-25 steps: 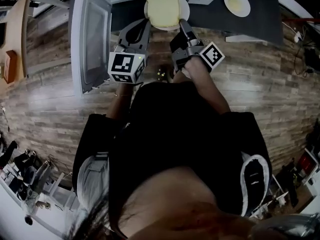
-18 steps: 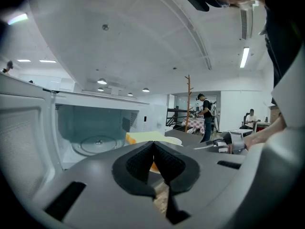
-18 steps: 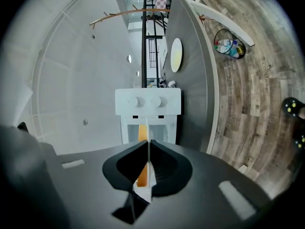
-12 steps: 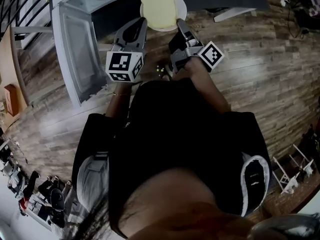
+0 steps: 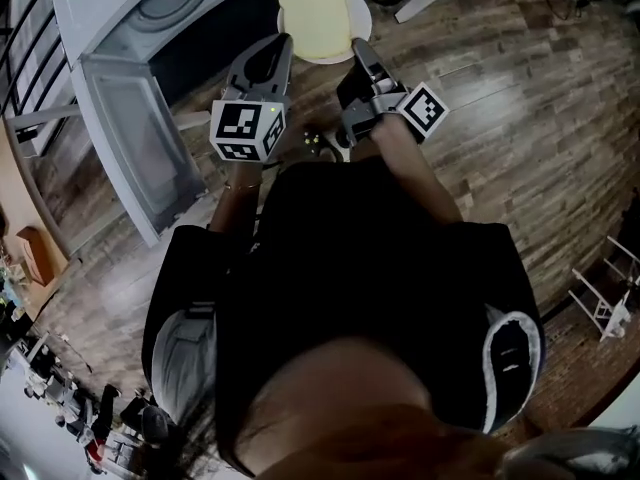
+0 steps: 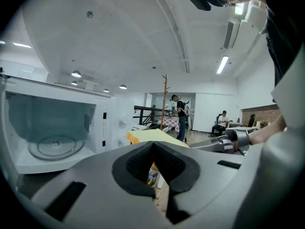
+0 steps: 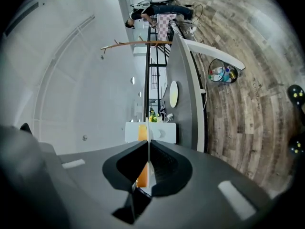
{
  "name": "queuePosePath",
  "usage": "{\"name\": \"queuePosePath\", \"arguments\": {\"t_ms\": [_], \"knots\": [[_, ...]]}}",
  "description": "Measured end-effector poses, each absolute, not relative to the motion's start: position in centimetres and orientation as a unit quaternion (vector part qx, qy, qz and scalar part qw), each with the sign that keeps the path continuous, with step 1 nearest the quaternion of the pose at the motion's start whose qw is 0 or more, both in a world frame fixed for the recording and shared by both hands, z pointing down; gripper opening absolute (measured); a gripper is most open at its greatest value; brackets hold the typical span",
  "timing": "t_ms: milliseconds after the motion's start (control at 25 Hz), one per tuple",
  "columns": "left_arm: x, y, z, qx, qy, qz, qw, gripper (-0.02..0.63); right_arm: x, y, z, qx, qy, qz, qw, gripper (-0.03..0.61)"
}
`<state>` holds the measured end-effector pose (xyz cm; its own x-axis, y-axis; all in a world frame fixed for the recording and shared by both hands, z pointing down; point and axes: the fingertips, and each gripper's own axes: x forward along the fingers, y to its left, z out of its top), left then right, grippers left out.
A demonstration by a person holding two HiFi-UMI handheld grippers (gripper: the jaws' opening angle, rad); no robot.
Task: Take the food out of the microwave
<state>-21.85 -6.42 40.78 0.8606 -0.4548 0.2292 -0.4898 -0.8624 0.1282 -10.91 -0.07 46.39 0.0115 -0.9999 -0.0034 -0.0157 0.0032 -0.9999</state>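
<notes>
Pinching opposite rims of the plate (image 5: 362,13), left gripper (image 5: 284,40) and right gripper (image 5: 356,44) both have jaws clamped tight. Yellow food (image 5: 314,16) lies on it between them, outside the open microwave (image 5: 105,10).

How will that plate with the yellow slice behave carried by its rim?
The plate looks rigid, so the left hand-held gripper and right hand-held gripper pinching opposite rims probably hold it steady. The yellow slice, apparently loose, may slide if tilted.
</notes>
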Motion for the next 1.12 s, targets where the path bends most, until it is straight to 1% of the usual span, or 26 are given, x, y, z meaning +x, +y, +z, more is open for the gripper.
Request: {"name": "queuePosePath", "arguments": {"t_ms": [200,760,880,1000,1120], "knots": [[-18.8,-5.5,40.5,0.966,-0.221,0.1,0.088,0.008,-8.2,1.6,46.2,-0.512,0.481,-0.484,0.521,0.011],[-10.4,-3.9,40.5,0.973,-0.186,0.114,0.081,0.008,-0.8,4.1,46.1,-0.523,0.459,-0.458,0.553,0.012],[-9.4,-3.9,40.4,0.972,-0.182,0.11,0.095,0.008,0.0,4.3,45.9,-0.522,0.456,-0.455,0.559,0.012],[-9.0,-3.9,40.1,0.974,-0.176,0.11,0.092,0.008,0.3,4.5,45.8,-0.525,0.451,-0.452,0.563,0.012],[-6.1,-3.1,40.3,0.975,-0.169,0.115,0.087,0.008,3.1,5.2,46.2,-0.523,0.446,-0.45,0.57,0.012]]}}
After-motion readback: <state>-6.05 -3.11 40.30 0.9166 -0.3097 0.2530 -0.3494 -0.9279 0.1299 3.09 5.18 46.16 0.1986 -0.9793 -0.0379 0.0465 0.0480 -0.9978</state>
